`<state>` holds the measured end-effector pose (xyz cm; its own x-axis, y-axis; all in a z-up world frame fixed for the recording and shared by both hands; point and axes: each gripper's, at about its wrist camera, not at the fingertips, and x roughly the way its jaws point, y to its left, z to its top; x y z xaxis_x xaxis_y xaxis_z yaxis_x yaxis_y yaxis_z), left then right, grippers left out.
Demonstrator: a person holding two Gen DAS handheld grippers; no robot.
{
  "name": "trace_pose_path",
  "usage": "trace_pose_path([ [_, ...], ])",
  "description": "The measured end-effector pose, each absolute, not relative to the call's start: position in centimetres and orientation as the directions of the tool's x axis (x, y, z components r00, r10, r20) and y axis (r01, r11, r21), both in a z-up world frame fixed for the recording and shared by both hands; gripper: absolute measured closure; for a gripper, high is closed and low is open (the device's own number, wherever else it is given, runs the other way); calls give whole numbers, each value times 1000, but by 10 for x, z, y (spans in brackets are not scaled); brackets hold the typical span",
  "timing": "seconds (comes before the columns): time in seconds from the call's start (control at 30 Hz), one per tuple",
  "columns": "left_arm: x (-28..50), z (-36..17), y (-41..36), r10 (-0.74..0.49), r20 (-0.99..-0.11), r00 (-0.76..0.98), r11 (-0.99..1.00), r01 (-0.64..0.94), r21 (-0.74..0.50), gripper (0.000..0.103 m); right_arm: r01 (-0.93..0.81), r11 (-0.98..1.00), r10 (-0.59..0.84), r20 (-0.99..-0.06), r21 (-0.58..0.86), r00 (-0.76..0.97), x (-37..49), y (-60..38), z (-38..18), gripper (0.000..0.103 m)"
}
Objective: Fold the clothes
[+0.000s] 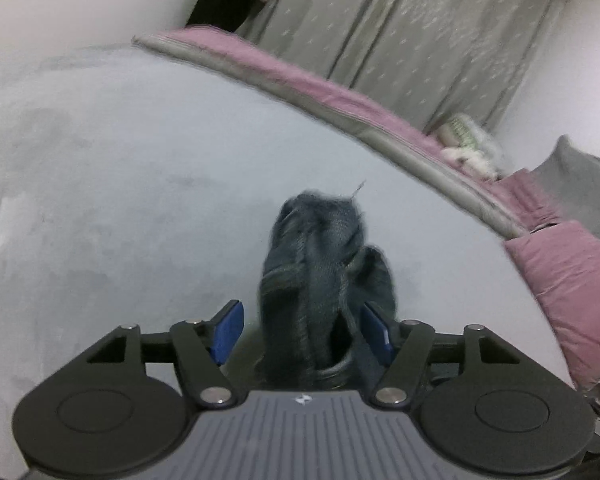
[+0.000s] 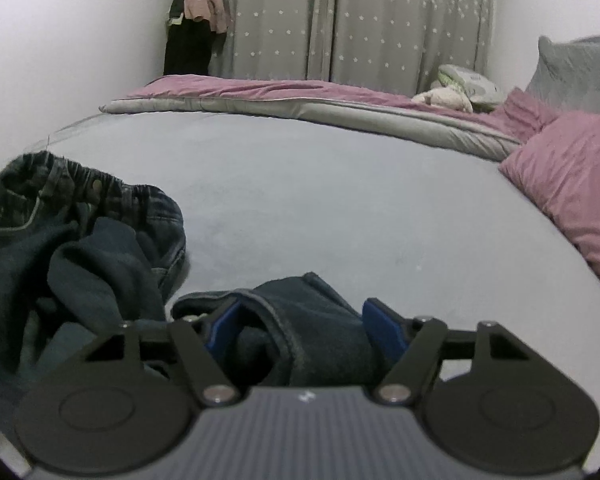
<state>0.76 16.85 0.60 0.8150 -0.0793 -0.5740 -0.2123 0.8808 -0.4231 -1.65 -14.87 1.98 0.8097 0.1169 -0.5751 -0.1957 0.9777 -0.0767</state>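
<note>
Left wrist view. Left gripper: lower centre of frame, blue-padded fingers spread. A bunched fold of dark denim jeans stands up between them; the right pad touches the cloth, the left pad stands clear (no pinch visible). Bed: pale grey sheet filling the middle and left of frame. Mauve and grey quilt: folded back along the bed's far edge, running from upper left to right. Mauve pillow: right edge. Grey star-patterned curtain: top centre.

Right wrist view. Right gripper: lower centre, fingers spread, with a hemmed end of the jeans lying between the pads; whether the pads press the cloth cannot be told. The rest of the garment, elastic waistband with metal button uppermost, lies crumpled on the bed at lower left (same jeans, one heap). Quilt: across the far side. Pillow: right. Soft toy: on the quilt, upper right. Hanging clothes: upper left corner, beside the curtain.
</note>
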Motion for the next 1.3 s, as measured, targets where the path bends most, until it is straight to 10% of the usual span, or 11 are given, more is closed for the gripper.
trace_pose_path([
  [0.27, 9, -6, 168, -53, -615, 786, 884, -250, -395, 92, -207, 961, 80, -529, -184, 845, -16, -129, 14, 82],
  [0.87, -39, 9, 194, -52, -664, 746, 878, -282, -386, 94, -78, 969, -33, -432, -236, 901, -50, -169, 46, 93],
  [1.3, -67, -1, 186, 19, -765, 643, 911, -326, -252, 94, -15, 983, -86, -527, -184, 845, -76, -221, 45, 93],
])
